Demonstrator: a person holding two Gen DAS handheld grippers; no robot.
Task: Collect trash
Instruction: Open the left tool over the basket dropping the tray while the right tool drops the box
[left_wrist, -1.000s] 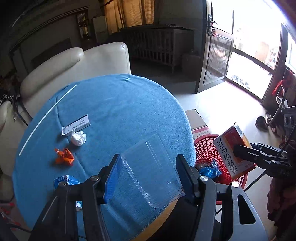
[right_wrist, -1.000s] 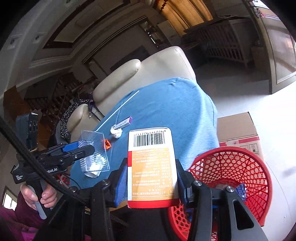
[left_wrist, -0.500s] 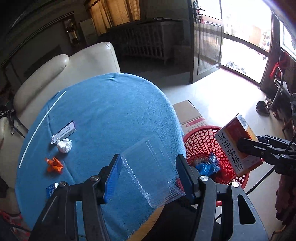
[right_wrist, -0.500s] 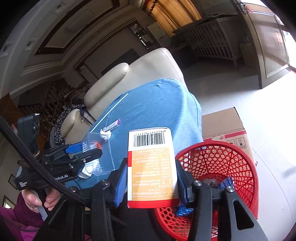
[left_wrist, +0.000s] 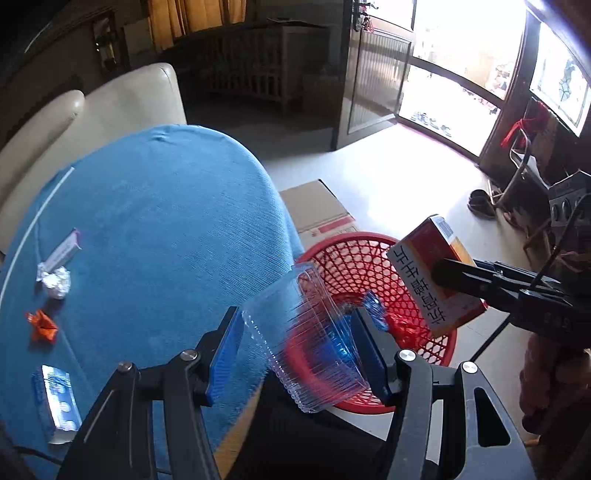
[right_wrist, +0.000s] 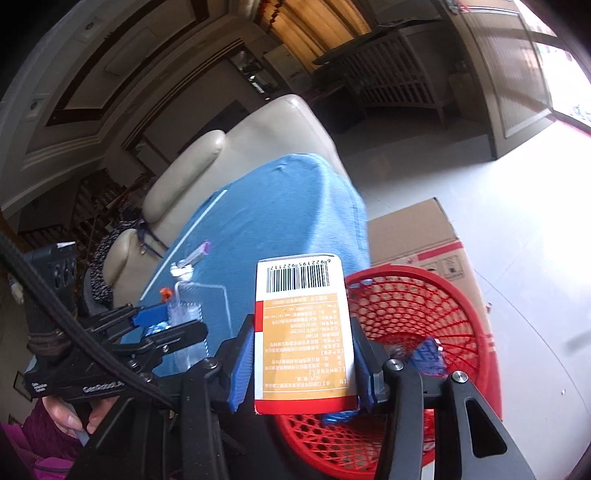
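Left gripper (left_wrist: 297, 356) closed on clear plastic tray (left_wrist: 306, 339): ribbed, transparent, rectangular, tilted, held past the edge of the blue-clothed table (left_wrist: 166, 229) above the near rim of the red mesh basket (left_wrist: 343, 240). Right gripper (right_wrist: 303, 356) clamped on orange-and-white carton (right_wrist: 303, 332): barcode on white top band, red strip at base, printed text on orange face; held upright over basket (right_wrist: 424, 295). Blue wrapper (right_wrist: 428, 354) already lying inside basket. On table: crumpled white wad (left_wrist: 56, 282), orange scrap (left_wrist: 42, 325), blister pack (left_wrist: 59, 402), small white box (left_wrist: 61, 253), long white stick (left_wrist: 33, 225). Cardboard box (left_wrist: 317, 210) on floor behind basket.
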